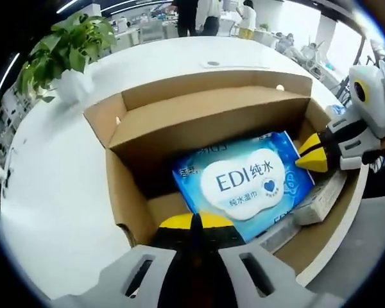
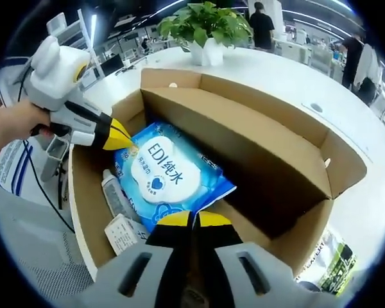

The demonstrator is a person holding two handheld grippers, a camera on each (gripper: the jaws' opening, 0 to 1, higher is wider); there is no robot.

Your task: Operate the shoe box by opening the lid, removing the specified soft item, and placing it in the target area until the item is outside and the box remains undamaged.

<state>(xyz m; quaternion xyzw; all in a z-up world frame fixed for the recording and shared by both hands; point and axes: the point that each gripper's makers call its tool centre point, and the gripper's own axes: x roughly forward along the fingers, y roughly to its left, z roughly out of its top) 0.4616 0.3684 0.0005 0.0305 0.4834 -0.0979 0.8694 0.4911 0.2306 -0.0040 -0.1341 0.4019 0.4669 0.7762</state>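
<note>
In the left gripper view, the left gripper [image 1: 196, 221] rises from the bottom edge with its yellow-tipped jaws pressed together, holding nothing, just at the near edge of the wipes pack [image 1: 244, 181]. The pack, blue with a white label, lies flat inside the open box [image 1: 125, 192], on its floor. Beside the pack, toward the right wall, lie a small white carton [image 1: 321, 202] and a grey tube, partly hidden. The right gripper [image 1: 312, 154] reaches in from the right, its tips touching the pack's far corner; whether its jaws are parted cannot be told here. The lid [image 1: 212, 115] stands folded back over the far half of the box. Beyond it the white worktop [image 1: 64, 179] carries a potted plant [image 1: 64, 58], and people stand far behind.

In the right gripper view, the right gripper [image 2: 192, 219] shows its jaws closed and empty at the pack [image 2: 170, 176] edge. The left gripper [image 2: 123, 138], held by a hand [image 2: 9, 125], touches the pack's opposite corner. A tube [image 2: 115, 192] and carton [image 2: 125, 234] lie left of the pack.
</note>
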